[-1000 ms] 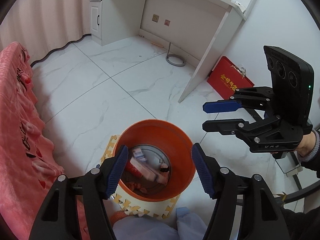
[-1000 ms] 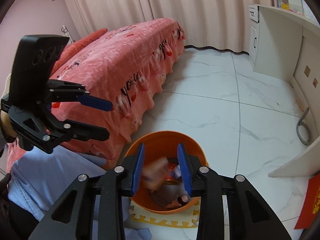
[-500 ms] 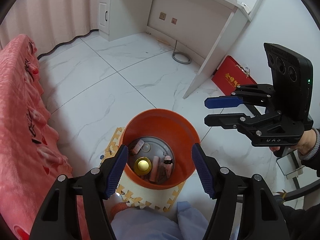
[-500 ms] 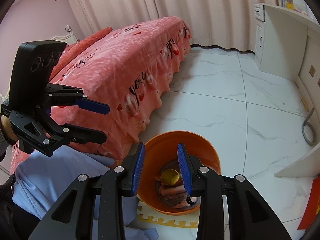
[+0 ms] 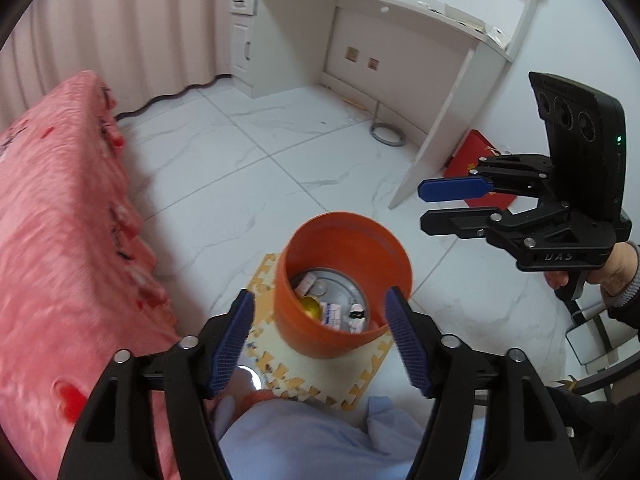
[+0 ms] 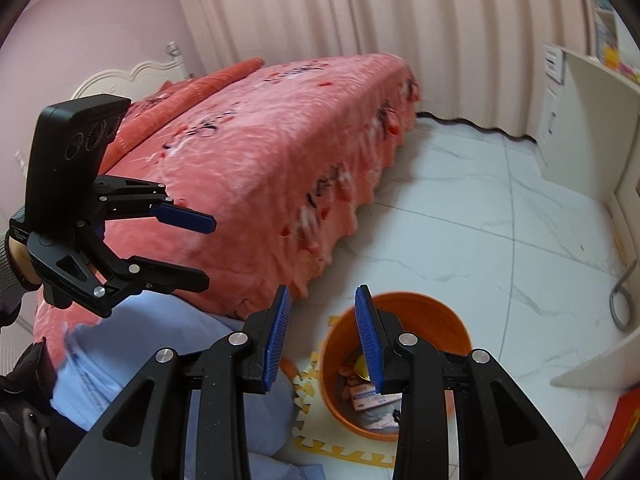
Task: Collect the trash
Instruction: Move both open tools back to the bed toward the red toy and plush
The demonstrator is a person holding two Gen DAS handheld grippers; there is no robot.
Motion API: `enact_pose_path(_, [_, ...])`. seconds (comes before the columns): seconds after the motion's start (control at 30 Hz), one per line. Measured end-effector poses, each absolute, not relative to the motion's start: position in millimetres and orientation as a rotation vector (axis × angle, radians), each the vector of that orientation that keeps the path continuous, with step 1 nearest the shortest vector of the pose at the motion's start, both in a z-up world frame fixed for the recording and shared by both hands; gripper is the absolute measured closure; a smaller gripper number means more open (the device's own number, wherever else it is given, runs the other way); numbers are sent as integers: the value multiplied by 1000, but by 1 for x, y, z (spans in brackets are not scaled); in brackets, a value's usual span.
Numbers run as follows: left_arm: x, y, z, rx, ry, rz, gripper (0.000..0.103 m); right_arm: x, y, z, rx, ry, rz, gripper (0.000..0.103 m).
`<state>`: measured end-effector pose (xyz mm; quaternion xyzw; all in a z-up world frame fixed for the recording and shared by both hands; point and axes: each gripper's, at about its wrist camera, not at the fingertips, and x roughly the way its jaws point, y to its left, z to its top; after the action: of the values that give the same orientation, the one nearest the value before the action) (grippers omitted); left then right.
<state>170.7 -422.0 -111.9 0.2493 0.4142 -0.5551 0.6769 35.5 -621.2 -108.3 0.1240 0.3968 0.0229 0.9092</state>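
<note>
An orange bin (image 5: 348, 240) stands on a yellow foam mat (image 5: 360, 372) on the white floor. It holds small cartons (image 5: 332, 314) and a gold round lid (image 5: 310, 306). My left gripper (image 5: 318, 292) hovers above the bin's near side, its jaws opening with nothing between them. To the right of the bin and higher, my right gripper (image 5: 422, 208) is open a narrow gap and empty. In the right wrist view the bin (image 6: 432, 312) sits just right of that gripper (image 6: 323, 292), and the left gripper (image 6: 210, 251) hangs in front of the bed.
A pink-covered bed (image 6: 280, 140) fills the left side. A white desk (image 5: 400, 20) stands at the back, with a grey cable loop (image 5: 386, 136) and a red box (image 5: 476, 156) by its leg. A person's light-blue knees (image 5: 320, 440) lie under the grippers.
Both grippers have risen and drawn back, so the bin looks smaller. A blurred item between the right fingers a second ago is gone. The left jaws stand wider.
</note>
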Motion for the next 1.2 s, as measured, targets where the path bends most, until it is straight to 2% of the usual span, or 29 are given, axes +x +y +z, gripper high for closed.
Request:
enact_pose_path(0.2, [173, -375, -98, 495, 914, -1172, 29, 52, -571, -89, 198, 812, 144, 67])
enact_pose_path(0.27, [172, -359, -95, 477, 911, -1145, 29, 58, -553, -85, 180, 813, 176, 61])
enact_pose_path(0.37, [171, -331, -91, 450, 906, -1101, 28, 68, -525, -77, 161, 806, 235, 61])
enact_pose_path(0.4, [170, -320, -90, 443, 907, -1082, 24, 72, -513, -74, 150, 804, 258, 60])
enact_pose_path(0.47, [167, -302, -88, 427, 907, -1045, 21, 79, -493, -70, 136, 803, 292, 55])
enact_pose_path(0.6, [164, -256, -88, 377, 920, -961, 21, 95, -446, -65, 101, 807, 383, 54])
enact_pose_path(0.93, [164, -143, -87, 264, 937, -765, 17, 131, -328, -59, 11, 817, 595, 43])
enact_pose_path(1.2, [174, -47, -96, 165, 964, -591, 17, 168, -241, -63, -53, 833, 738, 41])
